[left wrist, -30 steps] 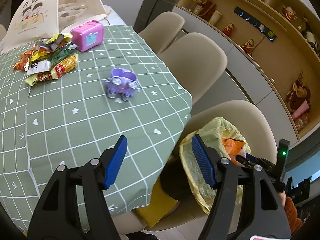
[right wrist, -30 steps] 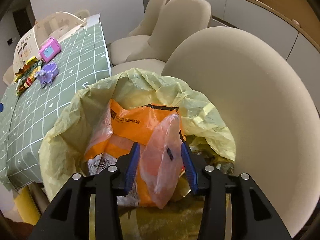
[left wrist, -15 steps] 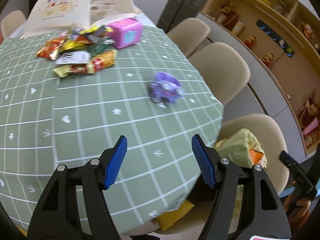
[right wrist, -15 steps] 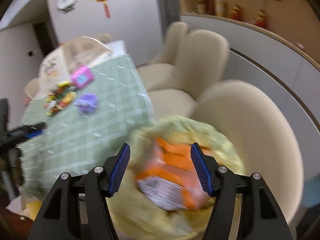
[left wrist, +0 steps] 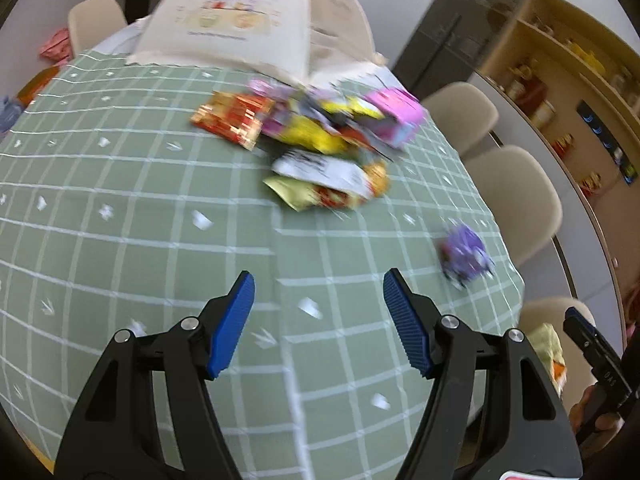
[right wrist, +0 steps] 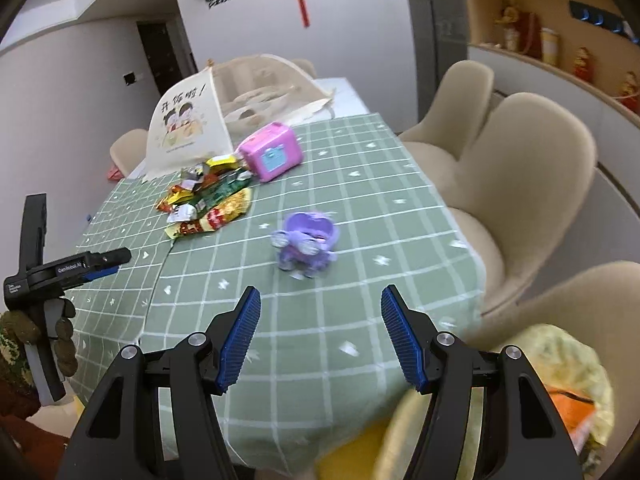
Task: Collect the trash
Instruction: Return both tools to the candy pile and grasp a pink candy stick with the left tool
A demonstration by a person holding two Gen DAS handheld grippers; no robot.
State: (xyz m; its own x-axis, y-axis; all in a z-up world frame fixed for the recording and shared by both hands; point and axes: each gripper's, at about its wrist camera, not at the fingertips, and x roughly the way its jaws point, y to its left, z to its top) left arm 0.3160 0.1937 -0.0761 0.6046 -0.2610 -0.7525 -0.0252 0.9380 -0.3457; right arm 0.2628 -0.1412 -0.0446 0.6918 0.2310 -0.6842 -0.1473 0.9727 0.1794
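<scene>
A heap of colourful snack wrappers (left wrist: 316,148) lies on the green checked tablecloth (left wrist: 140,220); it also shows in the right wrist view (right wrist: 206,200). My left gripper (left wrist: 318,322) is open and empty, above the cloth short of the heap. My right gripper (right wrist: 320,336) is open and empty over the table's near edge. A yellow trash bag (right wrist: 560,364) with an orange packet (right wrist: 576,408) inside sits on a chair at lower right, and its edge shows in the left wrist view (left wrist: 550,344).
A purple toy (right wrist: 306,242) and a pink toy box (right wrist: 272,156) stand on the table. A cream mesh food cover (right wrist: 224,108) stands behind the wrappers. Beige chairs (right wrist: 520,184) line the right side. Shelving runs along the right wall.
My right gripper let go of the orange packet in the yellow bag, opened and swung up toward the table. My left gripper turned left and moved toward the wrapper heap.
</scene>
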